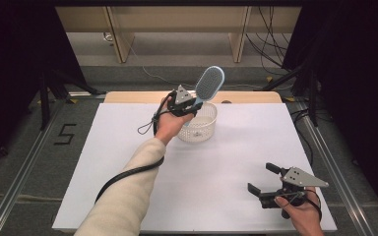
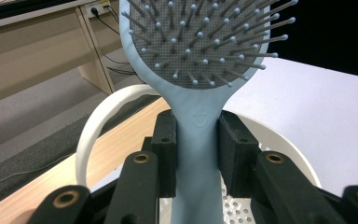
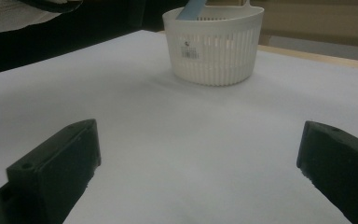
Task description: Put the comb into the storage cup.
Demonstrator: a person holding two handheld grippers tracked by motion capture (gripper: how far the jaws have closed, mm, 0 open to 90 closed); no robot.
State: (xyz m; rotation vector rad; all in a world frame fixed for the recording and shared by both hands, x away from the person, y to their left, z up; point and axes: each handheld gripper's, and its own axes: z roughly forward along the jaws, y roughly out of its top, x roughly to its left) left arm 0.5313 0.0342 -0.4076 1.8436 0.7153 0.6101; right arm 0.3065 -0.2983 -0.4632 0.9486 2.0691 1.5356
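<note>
Hairbrush [image 1: 208,84], pale blue with a paddle head of ball-tipped bristles, stands above the centre of the high view, head tilted up and to the right, over the white slotted basket [image 1: 199,129] at the far middle of the white table [image 1: 236,162]. The left gripper [image 1: 191,104] is clamped on the brush handle [image 2: 198,154]; in the left gripper view both black jaws press the narrow neck just below the head, with the handle running down between them toward the perforated basket floor. The basket rim [image 2: 98,121] curves across the left half of that view, directly behind the jaws.

The right gripper [image 1: 262,180] rests at the lower right of the high view, well apart from the basket, jaws spread wide and empty; the right gripper view looks across bare table toward the basket at the upper centre of that frame.

Risks, as judged from this pose:
- The grip sits high on the handle, near the heavy head. If the jaws loosen, the brush would likely pivot or slide between the pads.
- The basket appears light and is not held by anything. A handle end catching its wall or rim would probably tip it or drag it across the smooth table.
- The basket looks shallow relative to the brush. A brush released leaning on the rim may lever the basket over or topple out.
</note>
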